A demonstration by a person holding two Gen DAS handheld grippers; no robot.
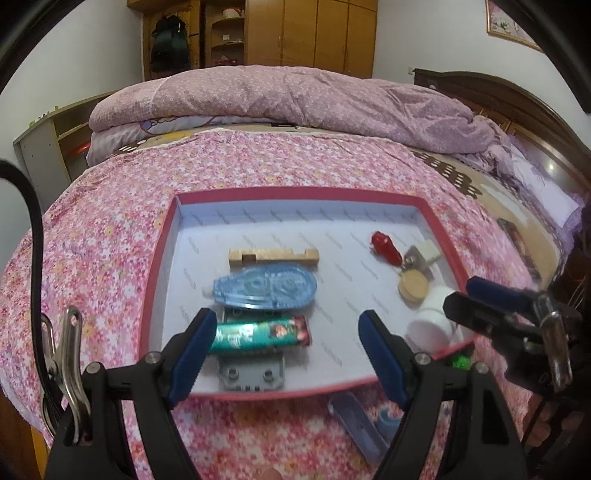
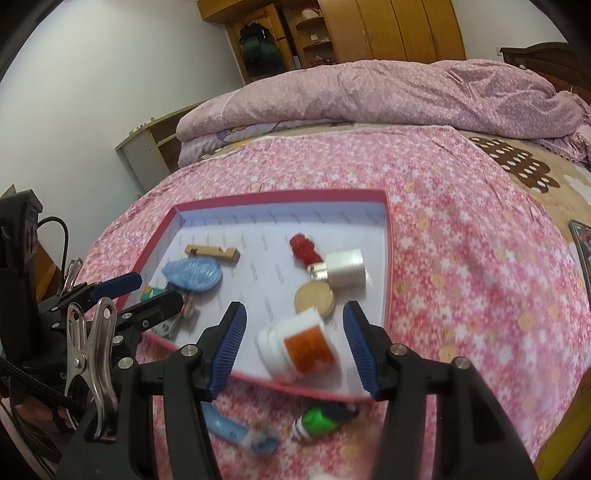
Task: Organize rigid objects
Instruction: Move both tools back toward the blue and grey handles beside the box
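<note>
Bottle [image 2: 301, 347] label (perhaps orange) blurred

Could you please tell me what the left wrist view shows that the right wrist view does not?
Only the left wrist view shows the whole green tube lying on the grey cassette, and a framed picture on the wall. Only the right wrist view shows the bottle's orange label, the full white charger and the green lighter outside the tray. Both show the red-rimmed tray, wooden block, blue correction tape, red keychain figure, and the white bottle lying on its side.
</note>
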